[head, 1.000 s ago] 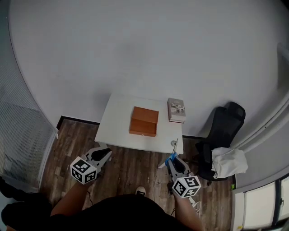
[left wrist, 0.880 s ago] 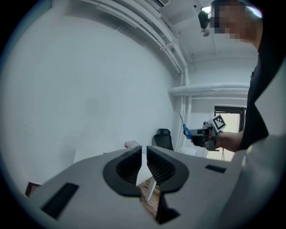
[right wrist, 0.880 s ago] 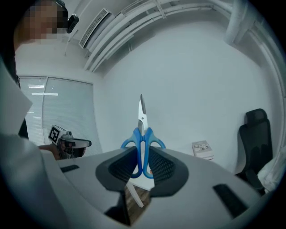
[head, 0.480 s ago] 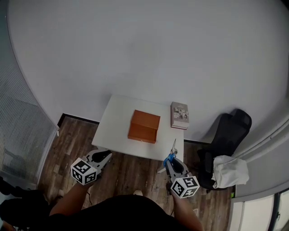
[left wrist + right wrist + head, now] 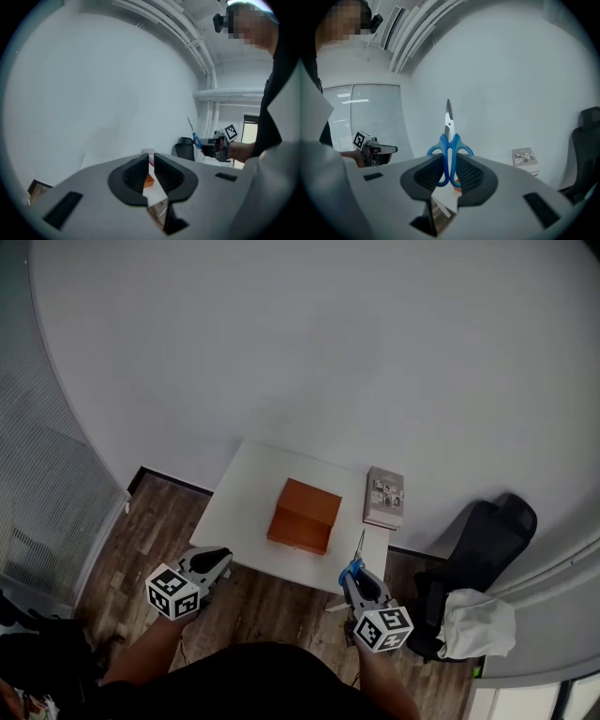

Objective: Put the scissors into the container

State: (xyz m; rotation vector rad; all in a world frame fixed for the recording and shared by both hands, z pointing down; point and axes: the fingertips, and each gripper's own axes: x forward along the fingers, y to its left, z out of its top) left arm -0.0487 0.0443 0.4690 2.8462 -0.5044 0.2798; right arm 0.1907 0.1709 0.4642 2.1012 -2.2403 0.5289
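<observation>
- The right gripper (image 5: 449, 174) is clamped on the blue handle loops of the scissors (image 5: 449, 140), with the blades pointing up and away. Held only by the rounded loops, they could pivot or slip.
- The left gripper (image 5: 149, 174) holds nothing, its jaws nearly together.
- The orange container (image 5: 304, 516) sits on the white table (image 5: 242, 495), well ahead of both. I cannot tell whether it is open; the blade tip may strike its top or rim.

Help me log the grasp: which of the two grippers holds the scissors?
The right gripper: its jaws clamp the blue-handled scissors, blades pointing up. The left gripper holds nothing, jaws nearly together.
</observation>
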